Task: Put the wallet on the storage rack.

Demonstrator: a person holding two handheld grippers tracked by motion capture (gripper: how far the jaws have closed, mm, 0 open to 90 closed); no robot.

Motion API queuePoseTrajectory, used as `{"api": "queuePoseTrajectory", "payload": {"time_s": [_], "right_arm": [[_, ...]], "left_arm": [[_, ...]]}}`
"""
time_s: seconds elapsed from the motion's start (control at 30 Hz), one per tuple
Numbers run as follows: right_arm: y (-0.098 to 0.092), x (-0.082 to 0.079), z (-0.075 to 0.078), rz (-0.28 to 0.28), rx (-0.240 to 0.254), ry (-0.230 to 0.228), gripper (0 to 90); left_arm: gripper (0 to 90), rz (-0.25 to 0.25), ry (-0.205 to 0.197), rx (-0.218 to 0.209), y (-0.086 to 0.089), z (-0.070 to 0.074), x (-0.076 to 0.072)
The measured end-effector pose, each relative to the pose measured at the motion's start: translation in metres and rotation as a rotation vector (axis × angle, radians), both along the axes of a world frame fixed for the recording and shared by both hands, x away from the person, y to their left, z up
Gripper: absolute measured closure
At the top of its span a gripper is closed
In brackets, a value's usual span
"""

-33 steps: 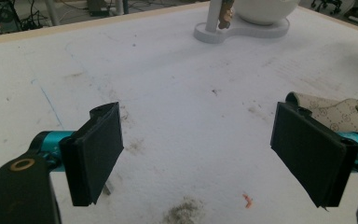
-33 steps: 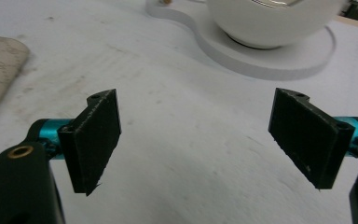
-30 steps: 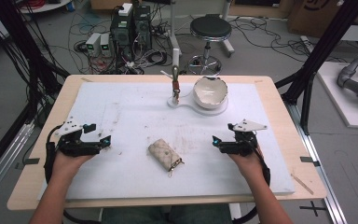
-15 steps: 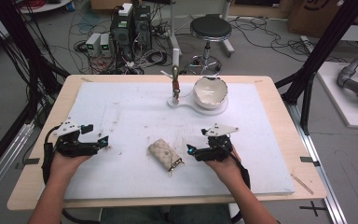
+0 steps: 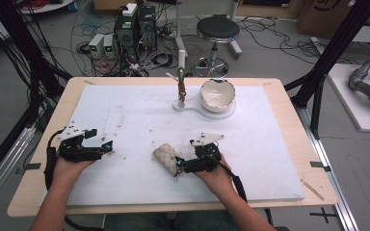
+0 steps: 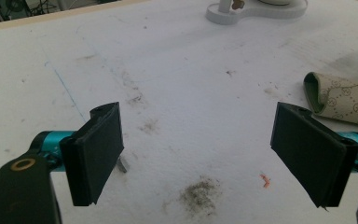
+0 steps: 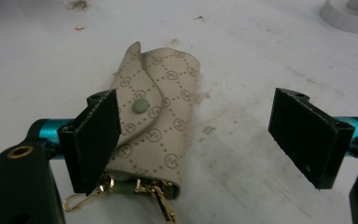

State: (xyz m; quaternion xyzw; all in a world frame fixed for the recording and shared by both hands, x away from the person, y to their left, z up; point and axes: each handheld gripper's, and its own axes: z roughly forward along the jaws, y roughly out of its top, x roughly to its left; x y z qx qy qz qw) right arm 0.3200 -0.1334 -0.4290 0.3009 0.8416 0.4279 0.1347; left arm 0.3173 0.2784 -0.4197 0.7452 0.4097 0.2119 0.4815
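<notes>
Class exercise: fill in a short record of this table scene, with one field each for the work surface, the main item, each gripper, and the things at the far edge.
Surface: white board, smudged with dirt
Main item: beige patterned key pouch, flap snapped shut, gold clips at its near end
Right gripper: jaws open, at the pouch, not closed on it
Left gripper: jaws open, holding nothing, apart from the pouch
Far edge: white bowl on a white stand

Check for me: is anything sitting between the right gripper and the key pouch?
Nothing visible. The right gripper is open at the key pouch, with one jaw already beside its snap flap and bare white mat between the jaws.
</notes>
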Motion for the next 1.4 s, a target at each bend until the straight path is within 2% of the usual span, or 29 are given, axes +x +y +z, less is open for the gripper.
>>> {"api": "queuePoseTrajectory", "payload": {"time_s": [0.27,0.4,0.5,0.53,0.57,0.6,0.63,0.67,0.77,0.97,1.03,1.07,1.1,1.27,1.33,1.37,1.4], "right_arm": [[0.021,-0.006,-0.008,0.05,-0.021,0.012,17.1],[0.026,-0.008,-0.011,0.053,-0.036,0.018,17.1],[0.034,-0.009,-0.017,0.066,-0.091,0.04,17.1],[0.034,-0.009,-0.017,0.066,-0.091,0.04,17.1],[0.038,-0.01,-0.023,0.078,-0.123,0.056,17.1],[0.038,-0.01,-0.023,0.078,-0.123,0.056,17.1],[0.04,-0.01,-0.023,0.081,-0.144,0.059,17.1],[0.044,-0.012,-0.024,0.083,-0.18,0.04,17.1],[0.043,-0.011,-0.024,0.081,-0.173,0.058,17.1],[0.042,-0.01,-0.024,0.076,-0.17,0.062,20.3],[0.039,-0.01,-0.023,0.073,-0.162,0.063,29.1],[0.039,-0.01,-0.023,0.073,-0.162,0.063,29.1],[0.037,-0.009,-0.021,0.073,-0.167,0.066,33.4],[0.035,-0.008,-0.02,0.076,-0.161,0.068,37.0],[0.034,-0.008,-0.019,0.071,-0.17,0.051,37.8],[0.031,-0.007,-0.016,0.064,-0.183,0.016,38.0],[0.029,-0.006,-0.015,0.057,-0.173,0.013,38.1]], "left_arm": [[16.9,0.007,0.001,0.004,0.002,-0.001,-0.002],[16.9,0.01,0.003,0.003,0.003,-0.001,-0.003],[16.9,0.011,0.004,0.006,0.003,-0.001,-0.003],[16.9,0.01,0.005,0.007,0.002,-0.001,-0.003],[16.9,0.009,0.006,0.006,0.002,-0.002,-0.002],[16.9,0.009,0.006,0.006,0.002,-0.002,-0.002],[16.9,0.009,0.008,0.006,0.002,-0.002,-0.002],[16.9,0.006,0.008,0.007,0.001,-0.002,-0.002],[16.9,0.004,0.01,0.006,0.001,-0.003,-0.001],[17.0,0.002,0.011,0.01,0.001,-0.003,-0.001],[17.1,0.004,0.01,0.01,0.001,-0.002,-0.001],[17.1,0.004,0.01,0.01,0.001,-0.002,-0.001],[17.1,0.004,0.009,0.008,0.001,-0.002,-0.001],[17.2,0.002,0.007,0.007,0.0,-0.002,-0.001],[17.3,0.003,0.004,0.007,0.0,-0.002,-0.001],[17.3,0.002,0.003,0.005,0.001,-0.001,-0.001],[17.3,0.005,0.001,0.003,0.001,-0.002,-0.001]]}}
